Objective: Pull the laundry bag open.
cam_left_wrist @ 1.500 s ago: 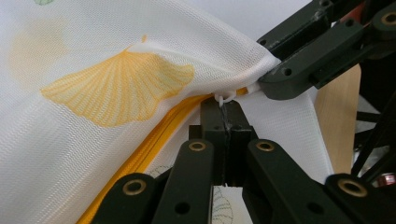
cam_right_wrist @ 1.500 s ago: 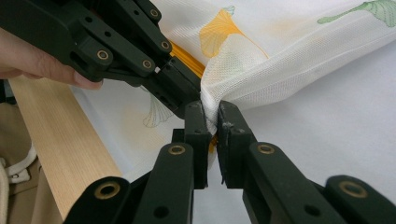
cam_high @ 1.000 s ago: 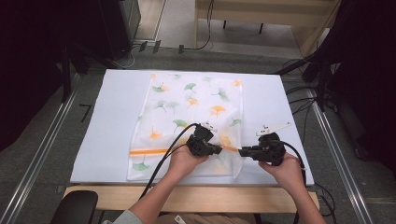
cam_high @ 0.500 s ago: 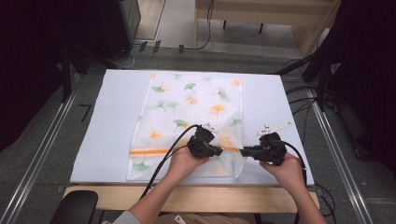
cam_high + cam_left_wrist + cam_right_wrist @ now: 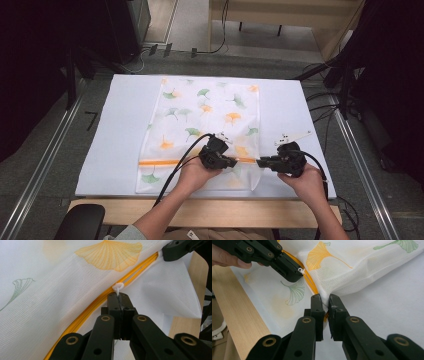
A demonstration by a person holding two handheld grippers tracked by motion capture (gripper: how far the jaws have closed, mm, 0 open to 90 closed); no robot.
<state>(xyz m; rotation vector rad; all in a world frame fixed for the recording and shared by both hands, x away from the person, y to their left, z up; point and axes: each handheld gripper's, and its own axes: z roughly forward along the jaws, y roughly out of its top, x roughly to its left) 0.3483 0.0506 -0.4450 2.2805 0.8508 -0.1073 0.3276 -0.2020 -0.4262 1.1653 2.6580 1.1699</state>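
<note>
A white mesh bag (image 5: 205, 115) printed with orange and green ginkgo leaves lies flat on the white mat (image 5: 115, 135). An orange zipper (image 5: 160, 162) crosses it near the front. My left gripper (image 5: 121, 298) is shut on the small white zipper pull (image 5: 118, 287), partway along the zipper (image 5: 100, 300). Just to its right, my right gripper (image 5: 325, 301) is shut on the bag's edge at the zipper's end (image 5: 312, 287). In the high view the left gripper (image 5: 234, 162) and the right gripper (image 5: 260, 162) point at each other, tips a short way apart.
The mat sits on a wooden table whose front edge (image 5: 210, 210) lies under the forearms. Cables (image 5: 320, 100) trail off at the right, metal rails (image 5: 45, 165) run along both sides, and a dark cabinet (image 5: 115, 25) stands behind.
</note>
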